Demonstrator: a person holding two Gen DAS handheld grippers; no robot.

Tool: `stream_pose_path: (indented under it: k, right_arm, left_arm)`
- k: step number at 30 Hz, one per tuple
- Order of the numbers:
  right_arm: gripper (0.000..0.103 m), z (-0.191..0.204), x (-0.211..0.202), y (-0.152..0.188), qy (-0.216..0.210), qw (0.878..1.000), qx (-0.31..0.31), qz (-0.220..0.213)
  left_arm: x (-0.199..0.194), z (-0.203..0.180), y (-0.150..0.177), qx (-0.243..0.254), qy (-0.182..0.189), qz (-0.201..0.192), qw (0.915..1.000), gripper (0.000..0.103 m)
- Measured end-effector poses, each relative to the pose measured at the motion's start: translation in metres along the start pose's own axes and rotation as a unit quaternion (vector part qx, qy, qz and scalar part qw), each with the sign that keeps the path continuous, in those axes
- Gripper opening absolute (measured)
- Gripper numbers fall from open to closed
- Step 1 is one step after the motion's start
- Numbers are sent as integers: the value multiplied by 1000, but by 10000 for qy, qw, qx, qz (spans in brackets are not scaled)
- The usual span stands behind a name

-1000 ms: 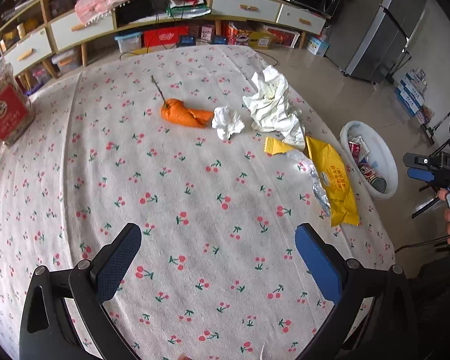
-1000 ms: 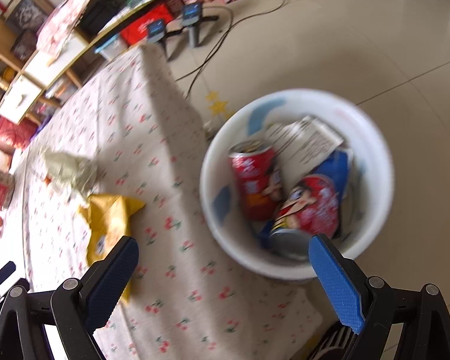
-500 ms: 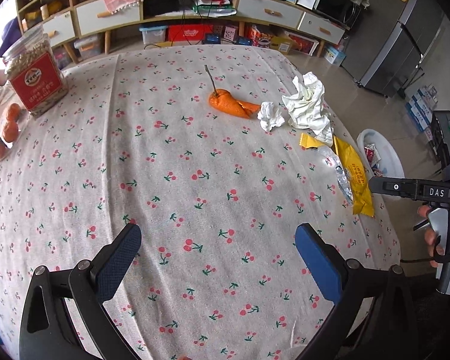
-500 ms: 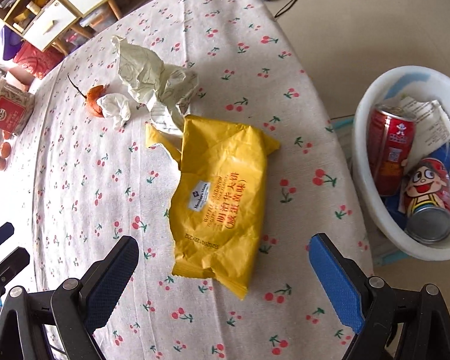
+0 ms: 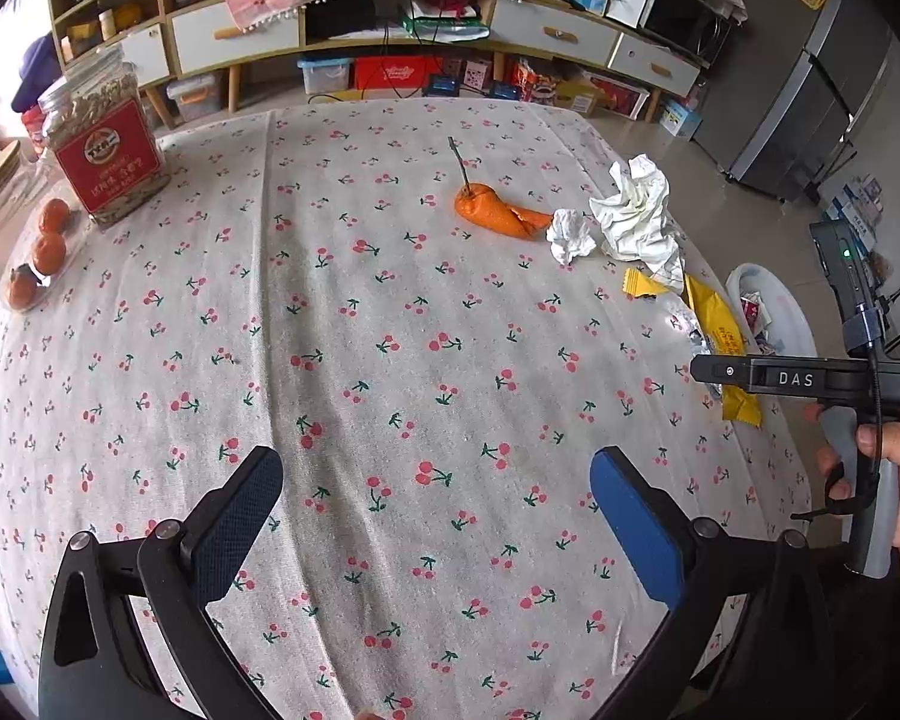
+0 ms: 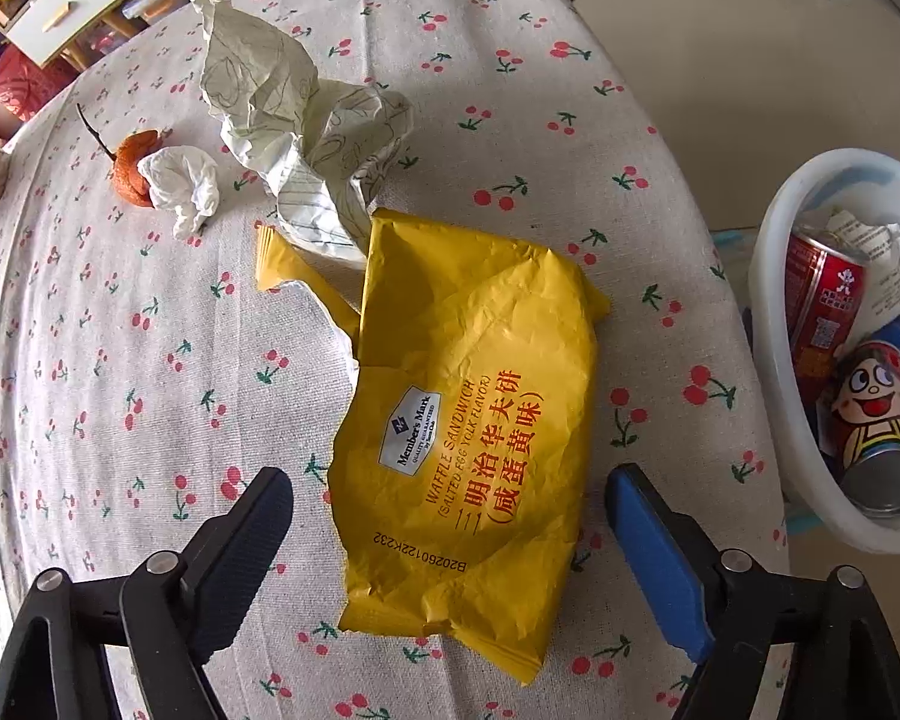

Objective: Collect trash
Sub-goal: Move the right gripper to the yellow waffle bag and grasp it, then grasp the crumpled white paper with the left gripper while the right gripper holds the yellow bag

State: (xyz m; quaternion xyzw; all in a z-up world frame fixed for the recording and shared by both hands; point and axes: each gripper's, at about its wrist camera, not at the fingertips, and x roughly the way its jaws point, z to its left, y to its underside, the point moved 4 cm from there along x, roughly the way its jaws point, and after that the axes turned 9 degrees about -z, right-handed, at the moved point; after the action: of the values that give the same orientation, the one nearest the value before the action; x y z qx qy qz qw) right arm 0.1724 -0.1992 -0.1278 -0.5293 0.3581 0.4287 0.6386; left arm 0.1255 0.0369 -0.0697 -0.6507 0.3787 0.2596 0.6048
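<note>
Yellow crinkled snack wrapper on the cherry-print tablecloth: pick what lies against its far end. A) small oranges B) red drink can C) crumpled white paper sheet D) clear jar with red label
C: the crumpled white paper sheet overlaps the far end of the yellow wrapper.

A torn yellow wrapper (image 6: 474, 426) lay flat before me; beyond it sat crumpled paper (image 6: 294, 120), a tissue wad (image 6: 183, 186) and orange peel (image 6: 129, 171). The white bin (image 6: 774, 324) stood right.
</note>
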Motion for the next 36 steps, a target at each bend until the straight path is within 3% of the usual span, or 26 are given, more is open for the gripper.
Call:
stream_pose_path:
  k: [7, 18, 25, 31, 33, 36]
  right_arm:
    - [65, 1, -2, -2, 223, 9994, -234, -99]
    - [63, -31, -39, -5, -216, 9990, 127, -359]
    - [63, -63, -62, -14, -220, 9976, 339, -558]
    - [63, -99, -71, -14, -96, 9970, 474, -604]
    - [63, -111, -75, -14, -73, 9968, 514, -616]
    - [63, -126, -78, -14, -33, 9964, 568, -630]
  left_arm:
    - [-1, 0, 0, 0, -8, -5, 10000, 103]
    - [4, -18, -10, 57, -150, 63, 9999, 103]
    - [19, -67, -38, 280, -123, -165, 9994, 102]
    - [54, -116, -63, 180, 384, -285, 9987, 75]
    - [66, -133, -71, 148, 591, -351, 9975, 57]
    - [84, -150, -79, 172, 523, -485, 9973, 56]
